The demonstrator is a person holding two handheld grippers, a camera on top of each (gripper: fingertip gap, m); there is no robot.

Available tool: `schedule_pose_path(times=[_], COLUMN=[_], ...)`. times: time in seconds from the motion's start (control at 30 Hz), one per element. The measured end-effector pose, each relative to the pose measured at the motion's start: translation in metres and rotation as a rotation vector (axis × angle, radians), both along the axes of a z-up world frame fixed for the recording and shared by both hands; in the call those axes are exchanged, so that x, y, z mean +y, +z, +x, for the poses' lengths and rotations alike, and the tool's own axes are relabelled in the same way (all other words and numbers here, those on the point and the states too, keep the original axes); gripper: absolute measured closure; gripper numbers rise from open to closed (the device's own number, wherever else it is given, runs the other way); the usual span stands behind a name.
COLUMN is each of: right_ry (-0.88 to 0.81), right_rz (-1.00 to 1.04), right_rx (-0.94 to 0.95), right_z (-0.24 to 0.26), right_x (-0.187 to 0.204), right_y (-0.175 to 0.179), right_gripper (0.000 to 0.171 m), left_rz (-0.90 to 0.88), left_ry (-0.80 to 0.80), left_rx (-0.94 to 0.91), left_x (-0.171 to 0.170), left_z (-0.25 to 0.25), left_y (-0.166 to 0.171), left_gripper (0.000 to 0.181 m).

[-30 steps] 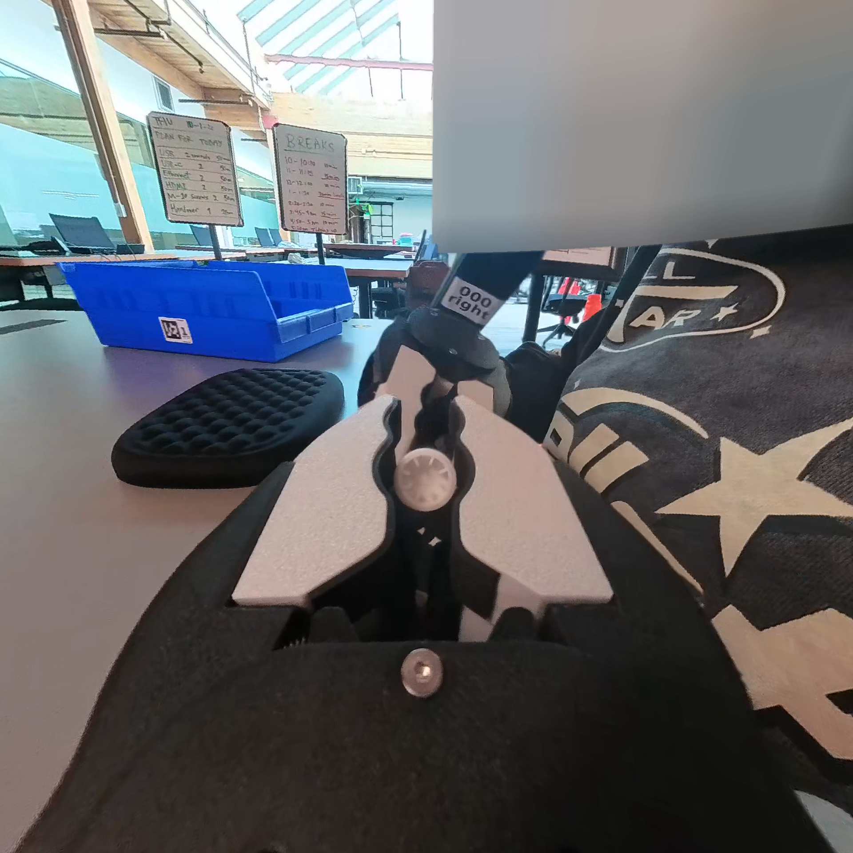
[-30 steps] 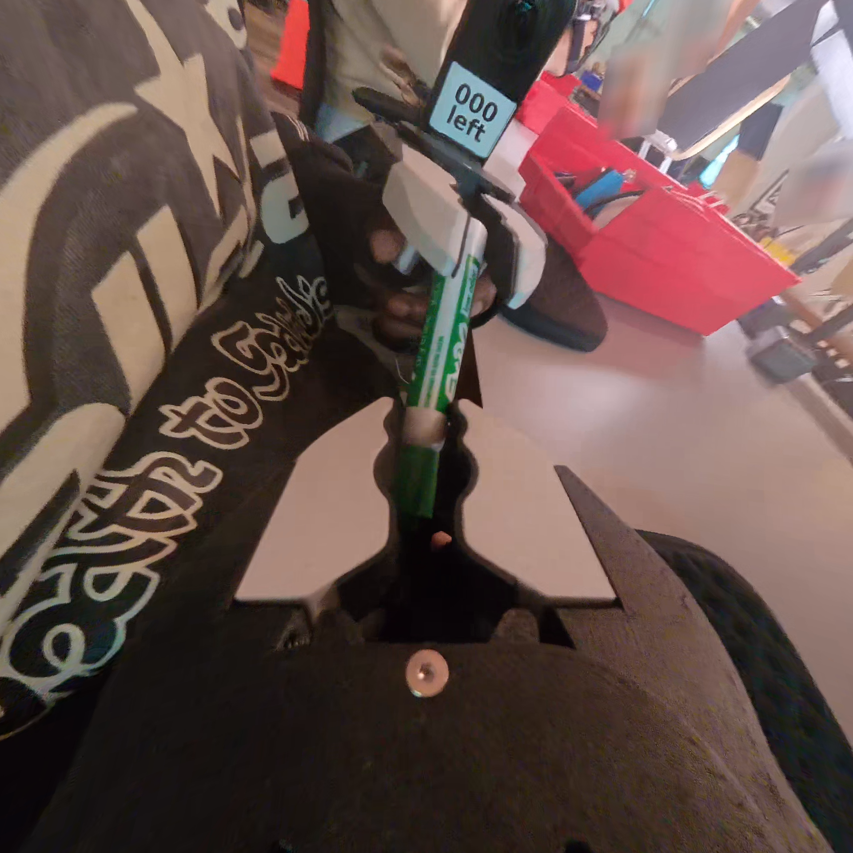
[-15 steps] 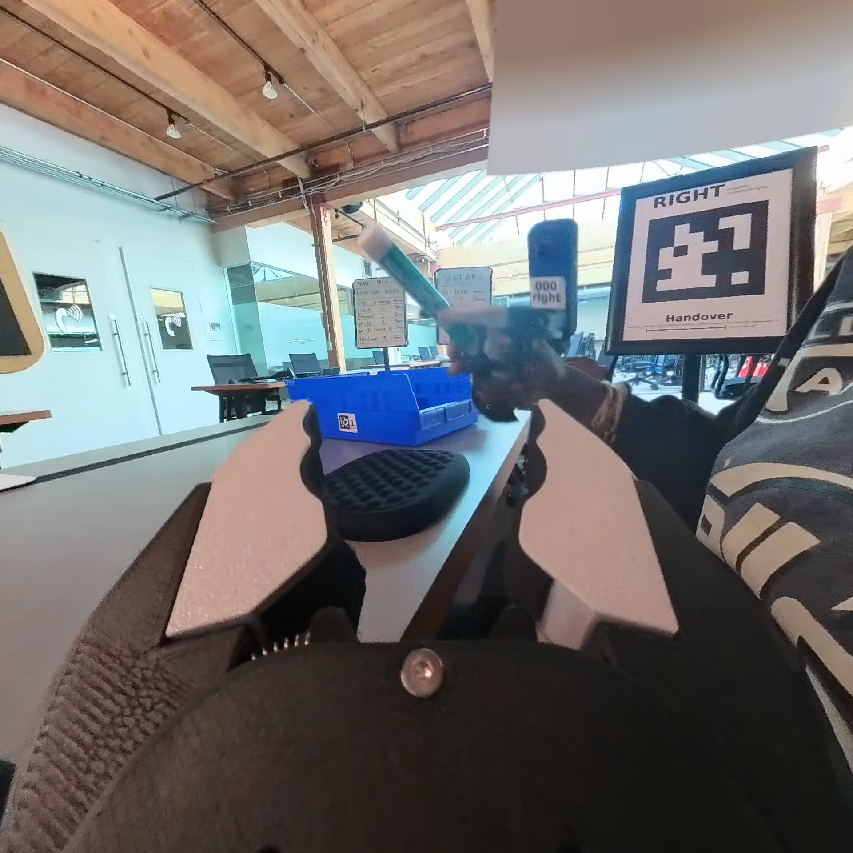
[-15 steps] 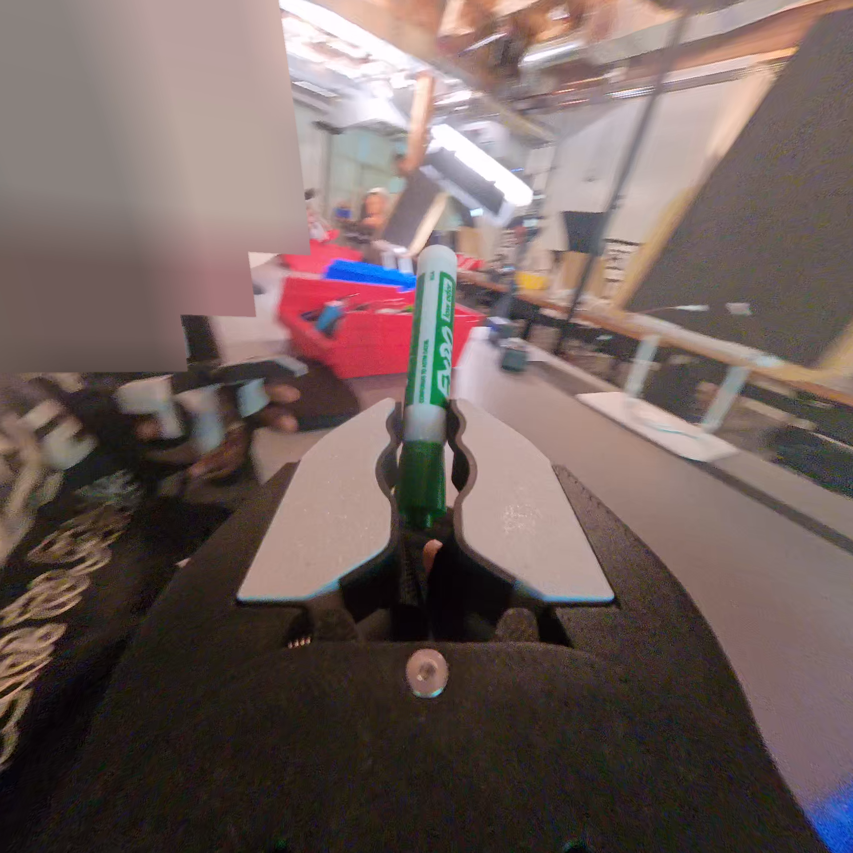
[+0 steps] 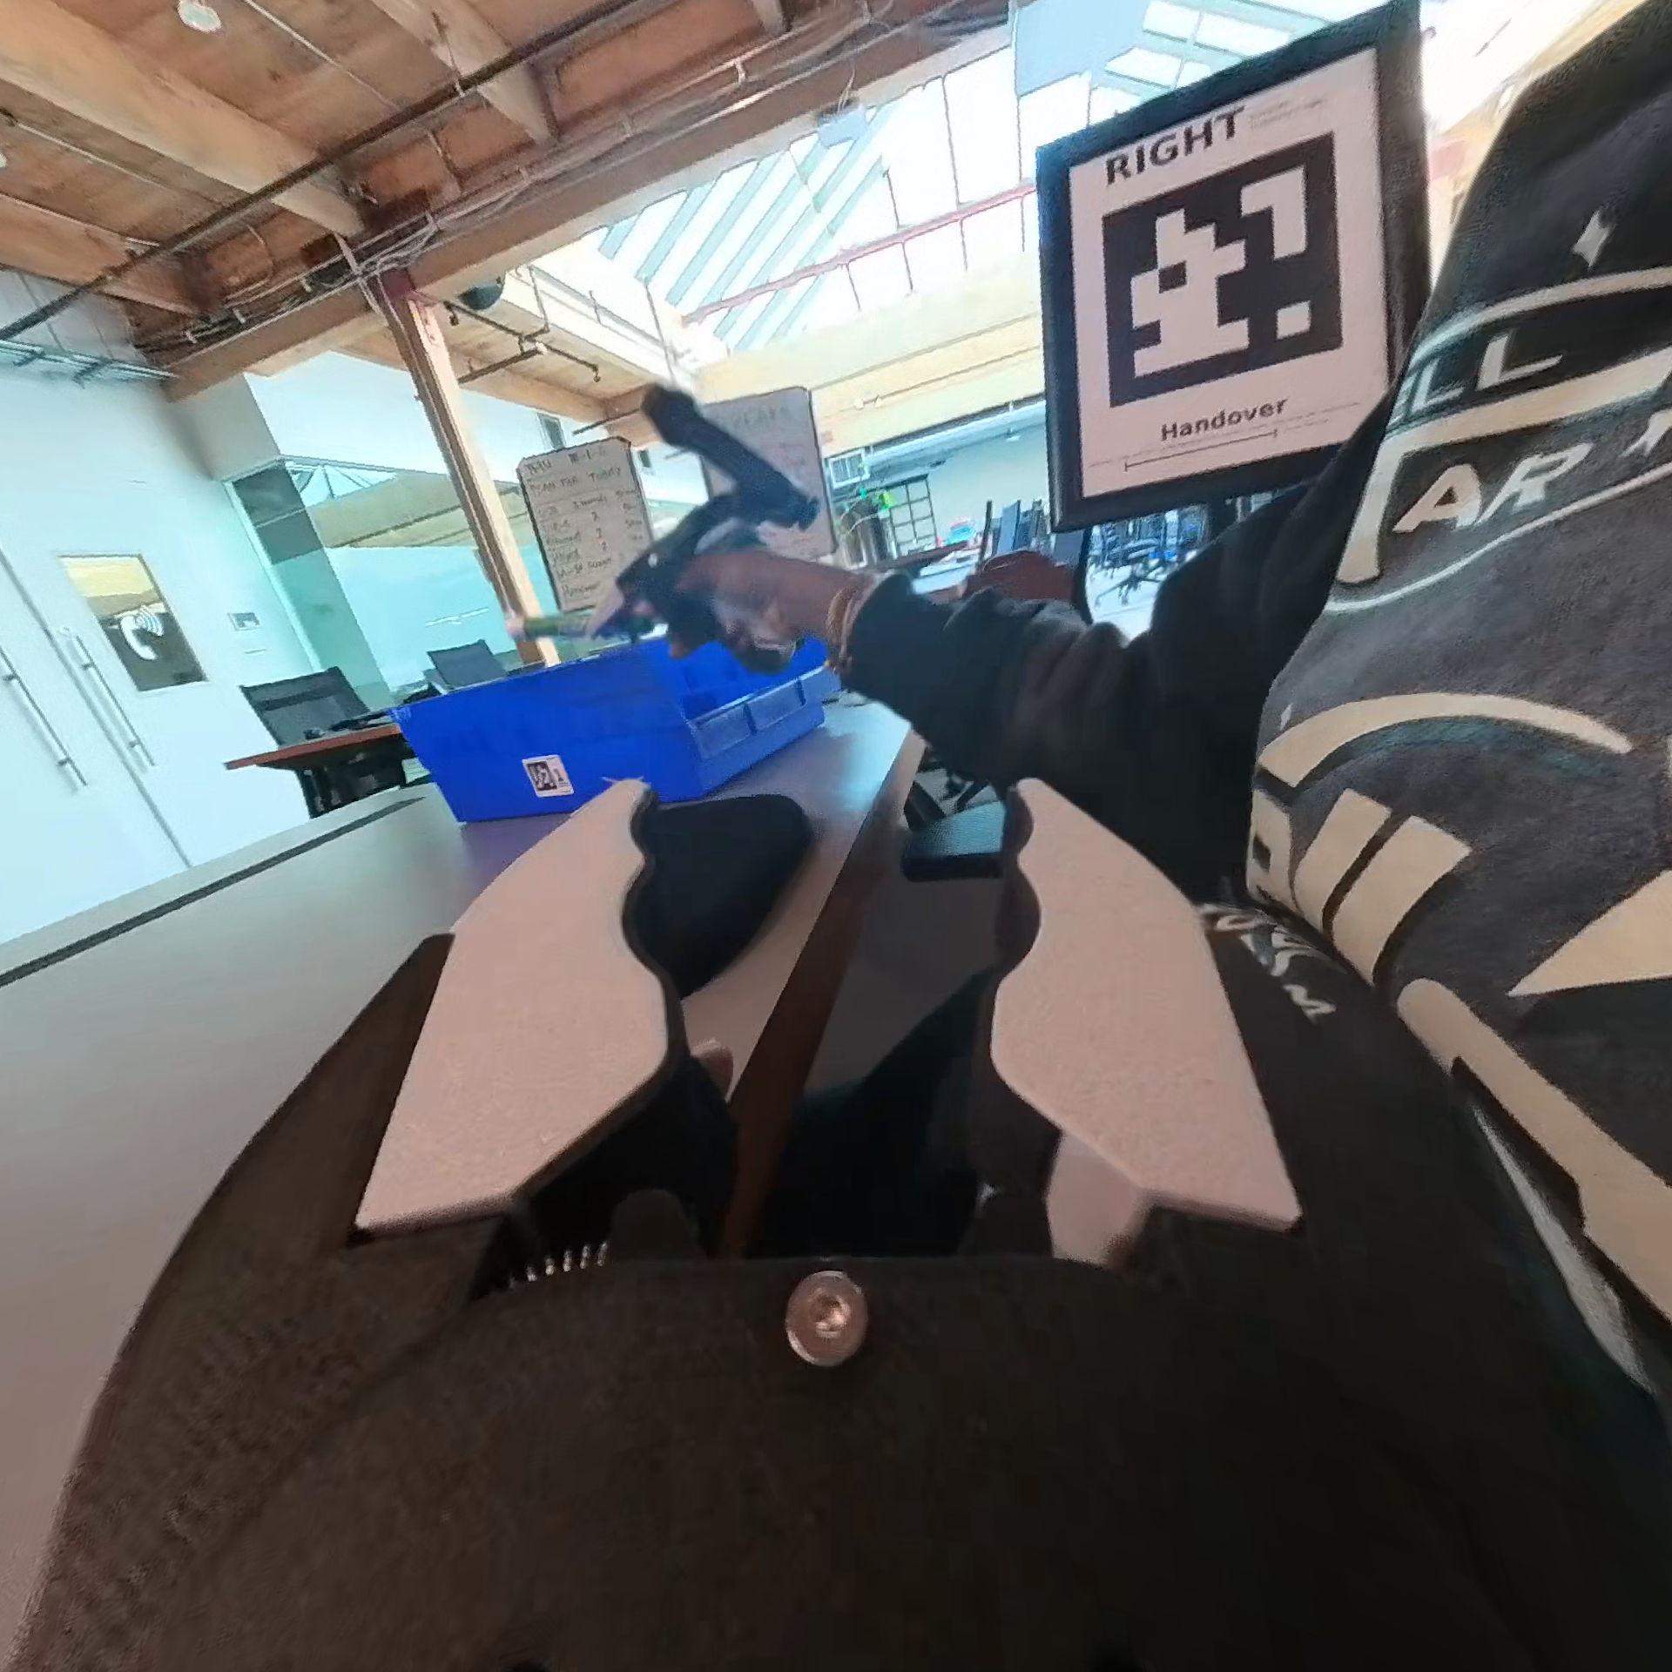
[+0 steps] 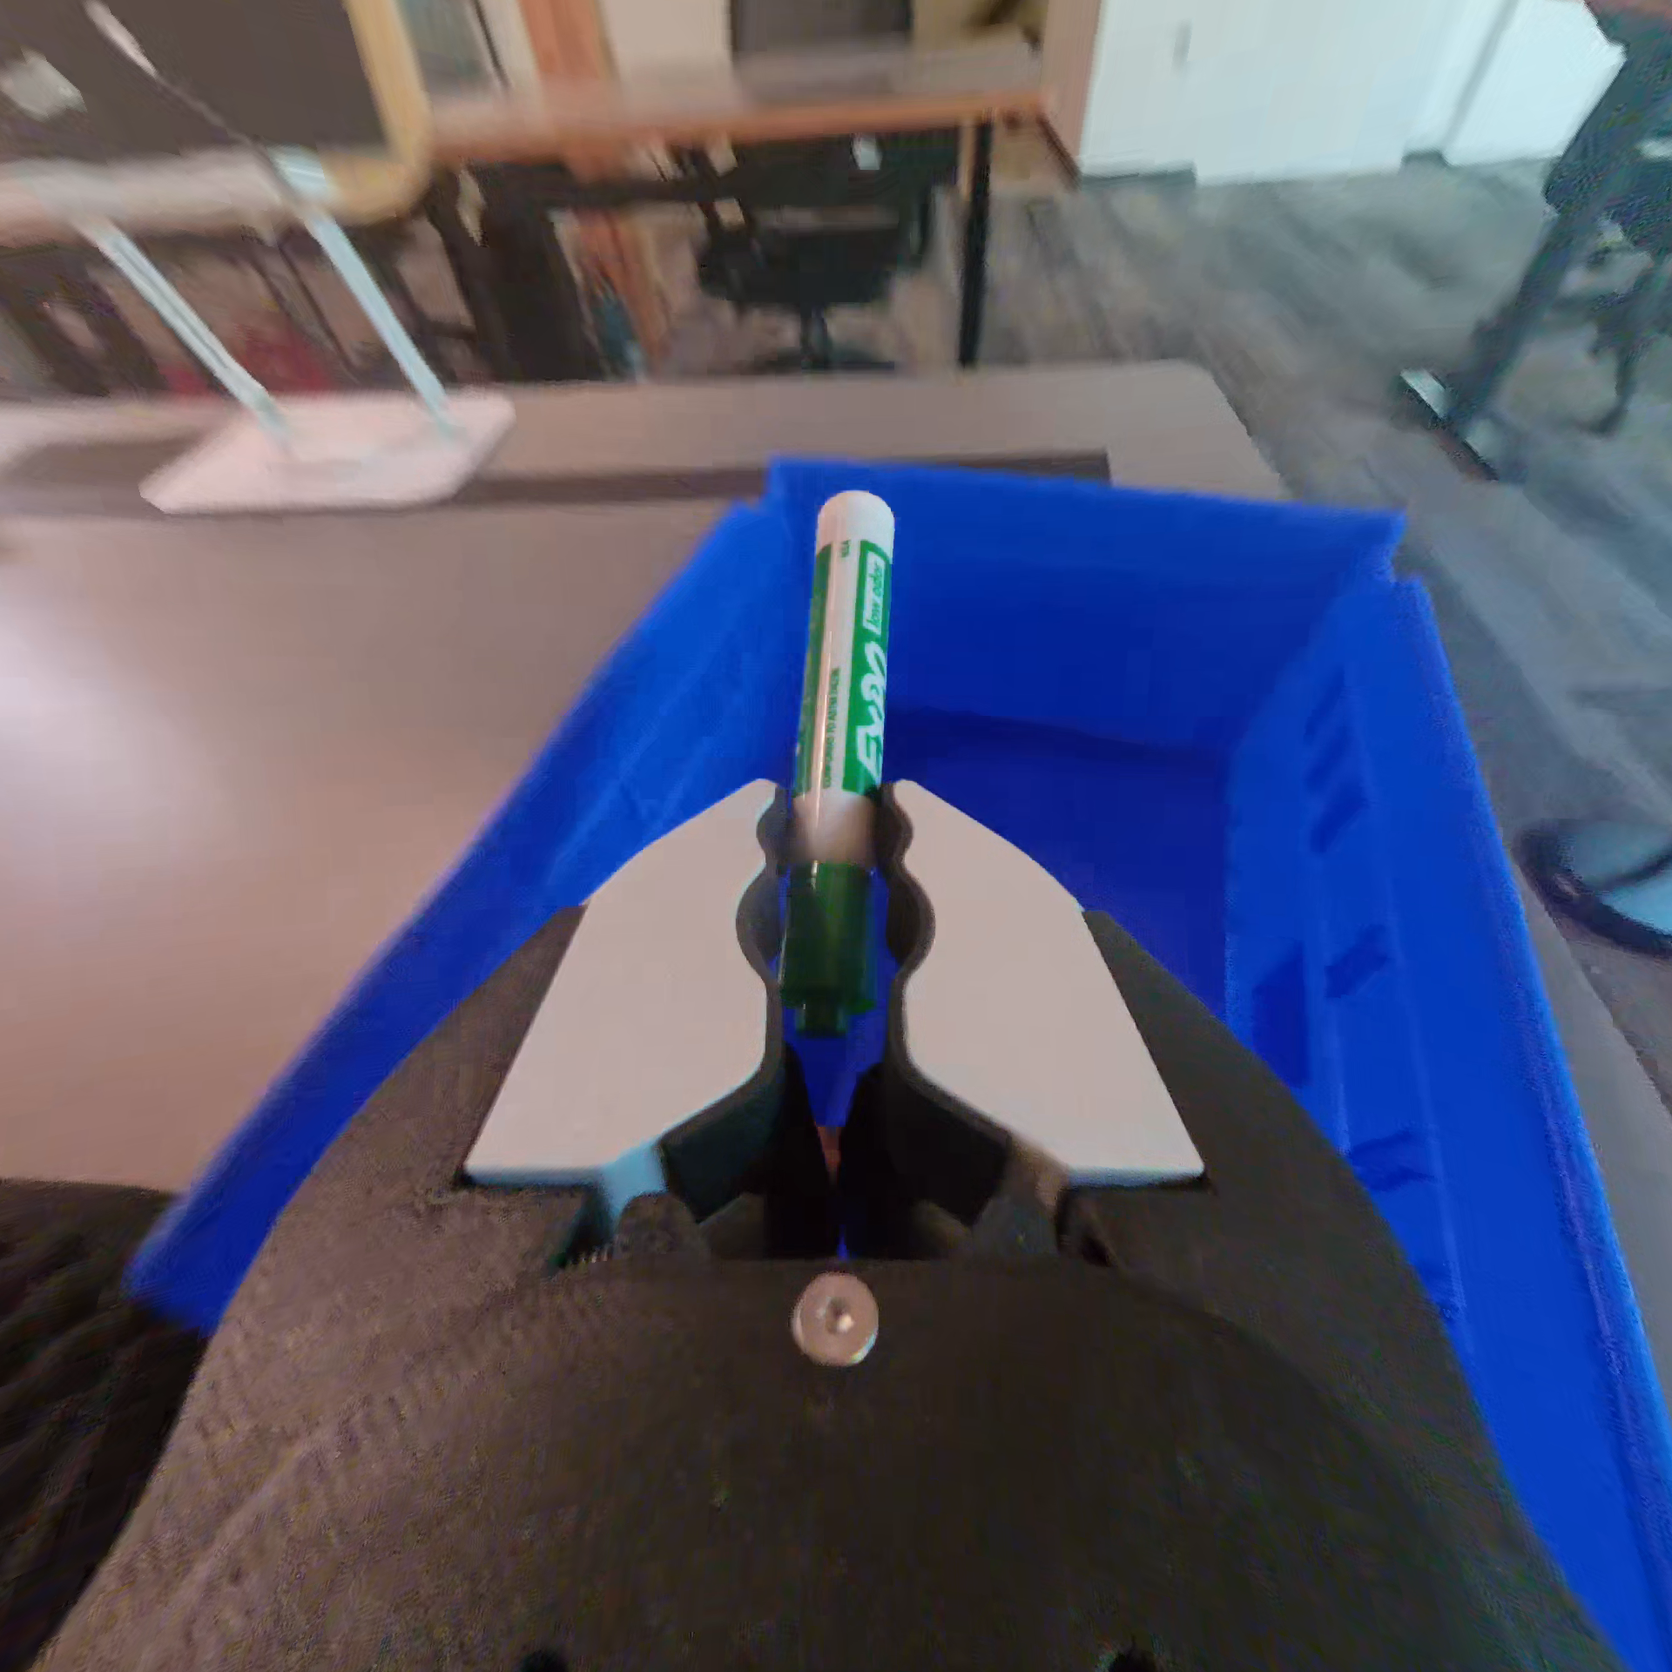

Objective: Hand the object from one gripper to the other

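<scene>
A green and white marker with a green cap is clamped in my right gripper, which is shut on it near the cap and points it forward over the blue bin. In the left wrist view the right gripper shows blurred above the same blue bin, with the marker sticking out to the left. My left gripper is open and empty, held near the table's front edge, well back from the bin.
A black padded rest lies on the grey table between my left gripper and the bin. A marker sign on a stand rises at the right. The person's dark patterned top fills the right side. One gripper's finger ends stand about 45 cm off the other's.
The left gripper let go of the marker and drew back, open. The right gripper kept the marker, swung away and now holds it over the blue bin.
</scene>
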State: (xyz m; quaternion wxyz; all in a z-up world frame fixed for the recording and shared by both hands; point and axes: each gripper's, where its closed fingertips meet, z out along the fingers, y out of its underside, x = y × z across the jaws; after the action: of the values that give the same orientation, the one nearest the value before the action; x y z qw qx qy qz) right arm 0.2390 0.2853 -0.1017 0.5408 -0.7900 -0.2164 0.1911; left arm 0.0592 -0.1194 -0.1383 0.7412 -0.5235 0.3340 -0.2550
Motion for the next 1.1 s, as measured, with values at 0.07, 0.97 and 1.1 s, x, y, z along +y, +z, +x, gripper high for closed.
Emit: schedule_pose_path(times=[0.07, 0.97, 1.1], right_ry=[-0.034, 0.097, 0.063], right_rz=[-0.069, -0.282, -0.113], right_rx=[-0.130, -0.555, -0.431], right_z=[0.002, -0.022, -0.022], right_x=[0.009, -0.014, -0.010], right_y=[-0.024, -0.081, -0.039], right_gripper=[0.151, 0.141, 0.123], left_rz=[0.002, -0.021, -0.029], left_ry=[-0.002, -0.078, -0.082], left_rx=[-0.020, 0.060, 0.031], left_x=[0.000, -0.009, -0.009], left_z=[-0.002, 0.011, 0.009], left_y=[0.002, -0.010, -0.007], left_gripper=[0.111, 0.117, 0.117])
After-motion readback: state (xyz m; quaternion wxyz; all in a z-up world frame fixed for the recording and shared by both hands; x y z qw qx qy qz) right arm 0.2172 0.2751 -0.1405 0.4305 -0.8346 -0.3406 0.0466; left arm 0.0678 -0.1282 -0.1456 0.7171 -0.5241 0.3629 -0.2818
